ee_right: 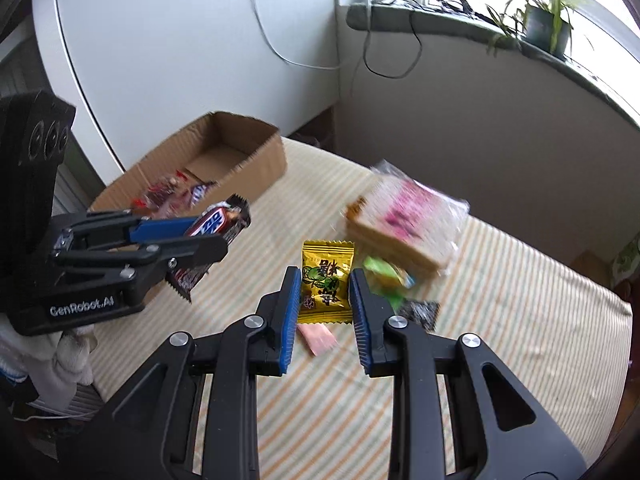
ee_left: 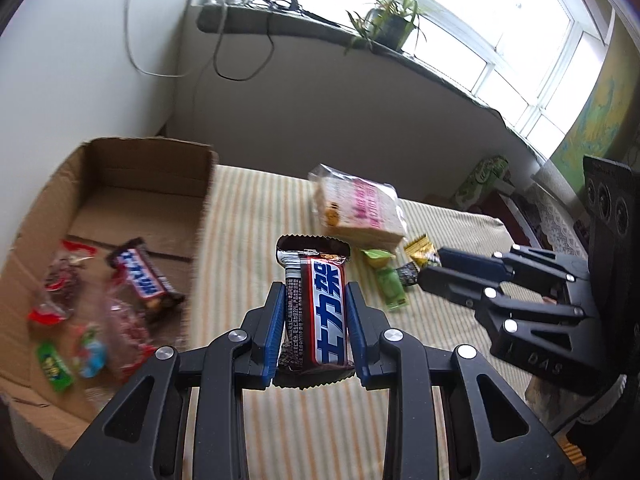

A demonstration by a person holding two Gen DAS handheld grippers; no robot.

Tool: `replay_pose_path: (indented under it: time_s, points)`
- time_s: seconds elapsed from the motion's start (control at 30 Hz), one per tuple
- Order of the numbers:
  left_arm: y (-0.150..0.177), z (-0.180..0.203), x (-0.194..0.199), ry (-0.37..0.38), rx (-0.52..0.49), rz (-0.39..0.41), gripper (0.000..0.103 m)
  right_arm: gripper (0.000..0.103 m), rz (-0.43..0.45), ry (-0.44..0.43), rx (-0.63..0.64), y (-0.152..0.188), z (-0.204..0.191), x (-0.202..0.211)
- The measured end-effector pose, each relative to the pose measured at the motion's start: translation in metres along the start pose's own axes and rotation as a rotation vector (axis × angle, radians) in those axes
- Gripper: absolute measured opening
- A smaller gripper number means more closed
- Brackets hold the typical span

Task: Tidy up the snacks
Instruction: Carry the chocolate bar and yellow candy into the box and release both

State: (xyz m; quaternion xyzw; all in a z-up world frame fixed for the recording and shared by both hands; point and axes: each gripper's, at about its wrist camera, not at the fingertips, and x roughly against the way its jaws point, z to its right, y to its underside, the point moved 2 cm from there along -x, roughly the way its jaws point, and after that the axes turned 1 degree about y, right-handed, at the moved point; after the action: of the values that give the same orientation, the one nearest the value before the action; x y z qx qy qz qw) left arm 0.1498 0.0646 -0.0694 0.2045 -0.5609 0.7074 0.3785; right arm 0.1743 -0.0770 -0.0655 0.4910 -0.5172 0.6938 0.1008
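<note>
My left gripper (ee_left: 316, 300) is shut on a brown and silver chocolate bar (ee_left: 324, 308) and holds it above the striped cloth, just right of the cardboard box (ee_left: 132, 184). The box holds several wrapped snacks, among them a second chocolate bar (ee_left: 144, 276). My right gripper (ee_right: 325, 288) is shut on a yellow candy packet (ee_right: 326, 280), held above the cloth. In the right wrist view the left gripper (ee_right: 216, 236) with its bar (ee_right: 218, 222) is near the box (ee_right: 256, 160). The right gripper (ee_left: 430, 270) shows at the right of the left wrist view.
A wrapped sandwich (ee_left: 360, 208), a green candy (ee_left: 390, 284), a yellow packet (ee_left: 420, 250) and a dark packet (ee_left: 408, 274) lie on the striped cloth (ee_left: 320, 420). A pink wrapper (ee_right: 318, 338) lies under my right gripper. A windowsill with a potted plant (ee_left: 394, 20) and cables runs behind.
</note>
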Motion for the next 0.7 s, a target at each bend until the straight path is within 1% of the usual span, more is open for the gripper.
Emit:
replay_pose_path:
  time_s: [0.33,0.47,0.7]
  points:
    - [-0.002,-0.040,0.031,-0.070,0.045,0.041,0.028,0.026,0.019,-0.059,0.062,-0.051,-0.043,-0.023]
    - [-0.001,-0.059,0.044,-0.100,0.061,0.049,0.028,0.026,0.017,-0.081,0.095,-0.071,-0.066,-0.039]
    - [-0.001,-0.085,0.061,-0.151,0.085,0.053,0.028,0.026,0.001,-0.141,0.104,-0.096,-0.097,-0.069]
